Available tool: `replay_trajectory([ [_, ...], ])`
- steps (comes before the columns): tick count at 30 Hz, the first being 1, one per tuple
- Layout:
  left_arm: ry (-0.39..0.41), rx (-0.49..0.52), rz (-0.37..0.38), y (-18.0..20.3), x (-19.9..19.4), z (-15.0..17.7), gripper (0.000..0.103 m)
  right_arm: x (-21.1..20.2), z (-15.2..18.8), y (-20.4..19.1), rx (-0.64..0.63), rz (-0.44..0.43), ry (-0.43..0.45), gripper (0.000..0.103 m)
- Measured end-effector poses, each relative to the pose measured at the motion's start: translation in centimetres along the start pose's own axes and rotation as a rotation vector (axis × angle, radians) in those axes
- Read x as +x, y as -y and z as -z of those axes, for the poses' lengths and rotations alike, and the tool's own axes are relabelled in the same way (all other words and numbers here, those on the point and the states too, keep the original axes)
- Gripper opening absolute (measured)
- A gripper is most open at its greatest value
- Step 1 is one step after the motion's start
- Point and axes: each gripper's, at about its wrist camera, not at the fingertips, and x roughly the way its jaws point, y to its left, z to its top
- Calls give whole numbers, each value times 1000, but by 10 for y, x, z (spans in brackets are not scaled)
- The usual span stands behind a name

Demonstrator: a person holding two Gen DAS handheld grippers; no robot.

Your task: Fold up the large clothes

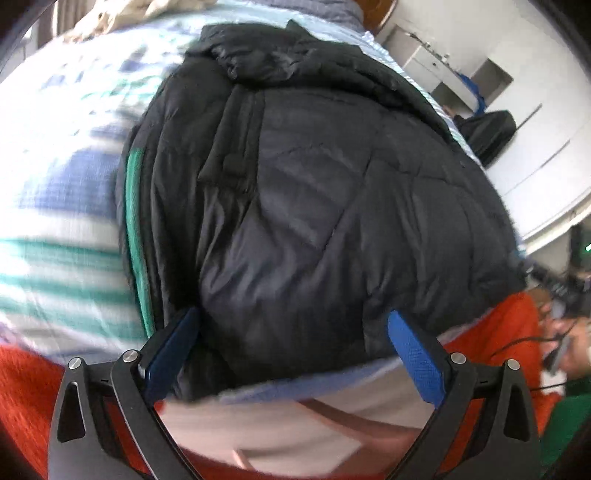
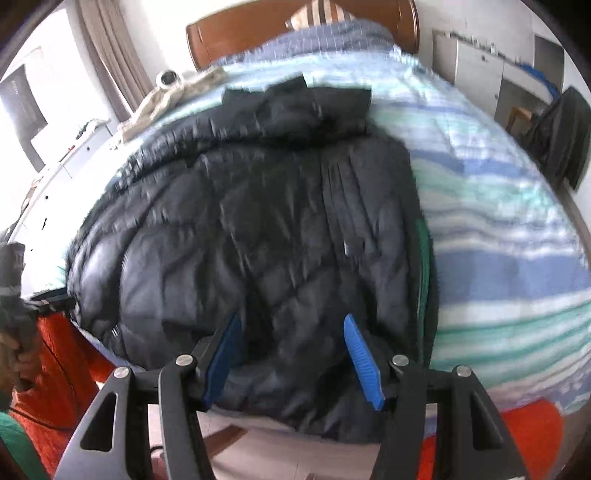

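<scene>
A black quilted puffer jacket (image 1: 303, 177) lies flat on the bed, collar towards the headboard, with a green lining strip (image 1: 135, 221) along one edge. It also fills the right wrist view (image 2: 258, 236). My left gripper (image 1: 291, 325) is open, its blue pads over the jacket's near hem, empty. My right gripper (image 2: 291, 332) is open over the hem too, with nothing between its pads. Both views are blurred by motion.
The bed has a blue, white and green striped cover (image 2: 498, 229) and a wooden headboard (image 2: 258, 26). A beige garment (image 2: 170, 96) lies at the far left of the bed. White cabinets (image 1: 535, 147) stand beside it. An orange sleeve (image 1: 498, 332) shows near the bed's foot.
</scene>
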Motion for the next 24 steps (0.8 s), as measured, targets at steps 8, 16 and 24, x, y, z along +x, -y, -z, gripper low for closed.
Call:
replay_trajectory([
  [8,-10,-85,49,-14,-49,24,98,-20,8,9,-11,-1,-7,59],
  [16,83,-139,-52,-44,-52,-3,98,-42,-6,47,29,47,5,62],
  [24,-15,-115,-8,-34,1,-15,91,-2,-5,79,156,-155,-112,66],
])
